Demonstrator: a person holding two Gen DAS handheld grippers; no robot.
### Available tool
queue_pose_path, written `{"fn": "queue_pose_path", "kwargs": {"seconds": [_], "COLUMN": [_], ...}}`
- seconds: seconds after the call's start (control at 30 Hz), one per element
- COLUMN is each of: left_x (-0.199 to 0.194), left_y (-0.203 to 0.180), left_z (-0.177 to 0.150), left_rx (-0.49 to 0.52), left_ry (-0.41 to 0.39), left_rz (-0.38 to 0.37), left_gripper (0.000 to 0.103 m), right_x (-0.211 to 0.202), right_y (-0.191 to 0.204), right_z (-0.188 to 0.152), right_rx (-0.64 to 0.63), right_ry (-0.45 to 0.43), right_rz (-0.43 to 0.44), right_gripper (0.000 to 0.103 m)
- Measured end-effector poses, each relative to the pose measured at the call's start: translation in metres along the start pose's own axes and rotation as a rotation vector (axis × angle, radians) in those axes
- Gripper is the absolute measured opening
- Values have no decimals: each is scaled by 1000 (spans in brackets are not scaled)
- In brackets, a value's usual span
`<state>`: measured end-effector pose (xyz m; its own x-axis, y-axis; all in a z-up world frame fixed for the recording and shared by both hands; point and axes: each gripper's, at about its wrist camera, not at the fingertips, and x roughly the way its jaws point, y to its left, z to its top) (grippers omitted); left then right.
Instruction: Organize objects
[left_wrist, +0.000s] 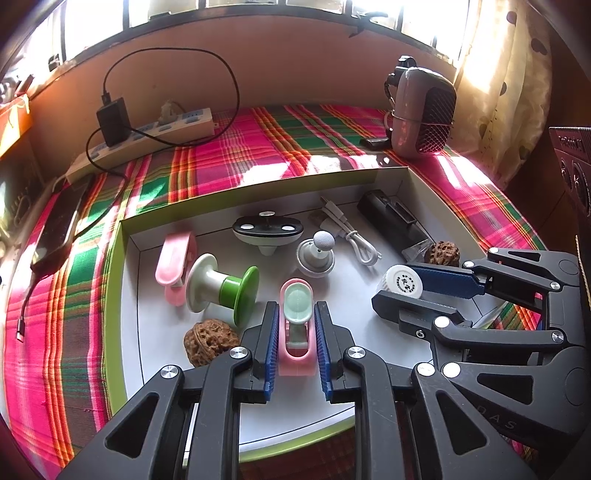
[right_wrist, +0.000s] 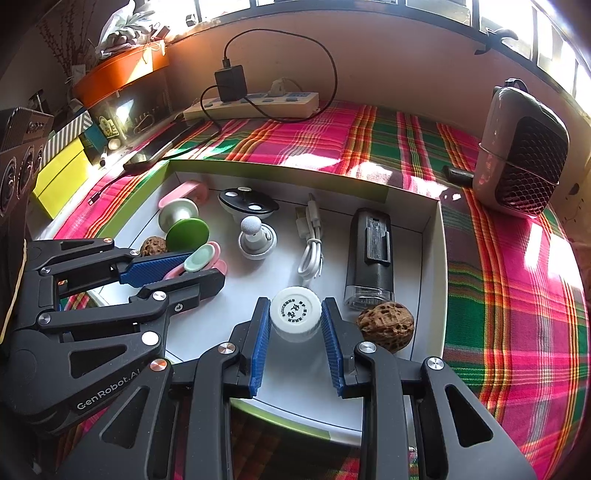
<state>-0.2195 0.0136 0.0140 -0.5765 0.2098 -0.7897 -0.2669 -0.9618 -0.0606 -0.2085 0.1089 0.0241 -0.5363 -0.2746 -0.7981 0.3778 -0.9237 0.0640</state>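
Note:
A shallow white box (left_wrist: 133, 236) (right_wrist: 437, 258) with a green rim lies on the plaid cloth and holds small objects. My left gripper (left_wrist: 295, 314) is shut on a pink clip with a mint pad (left_wrist: 296, 328), which also shows in the right wrist view (right_wrist: 201, 260). My right gripper (right_wrist: 295, 310) is shut on a small white bottle with a printed cap (right_wrist: 295, 312), also seen from the left wrist (left_wrist: 402, 282). Both objects rest low in the box.
In the box: a green-white spool (left_wrist: 221, 288), another pink clip (left_wrist: 173, 266), two walnuts (left_wrist: 210, 341) (right_wrist: 386, 325), a black oval disc (left_wrist: 267, 230), a round-tipped stand (left_wrist: 317, 253), a white cable (left_wrist: 351, 236), a black device (right_wrist: 369, 254). Behind it: a power strip (left_wrist: 147, 142) and a heater (left_wrist: 423, 112).

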Motion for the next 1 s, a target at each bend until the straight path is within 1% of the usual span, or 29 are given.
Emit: {"fn": "queue_pose_path", "kwargs": {"seconds": [0.37, 0.47, 0.6, 1.0], "left_x": [-2, -4, -11, -34], "left_y": [0, 0, -1, 0], "left_z": [-2, -4, -5, -15], "left_rx": [-12, -13, -19, -57], "left_ry": [4, 0, -12, -39], "left_rz": [15, 29, 30, 64], "left_gripper": [23, 24, 24, 25], "right_x": [-3, -5, -8, -28], "right_y": [0, 1, 2, 6], "right_z": [-2, -2, -4, -13], "right_rx": [14, 14, 22, 46], "right_ry": [-2, -5, -11, -42], "right_rz": [-1, -3, -2, -18], "right_gripper": [29, 32, 38, 38]}}
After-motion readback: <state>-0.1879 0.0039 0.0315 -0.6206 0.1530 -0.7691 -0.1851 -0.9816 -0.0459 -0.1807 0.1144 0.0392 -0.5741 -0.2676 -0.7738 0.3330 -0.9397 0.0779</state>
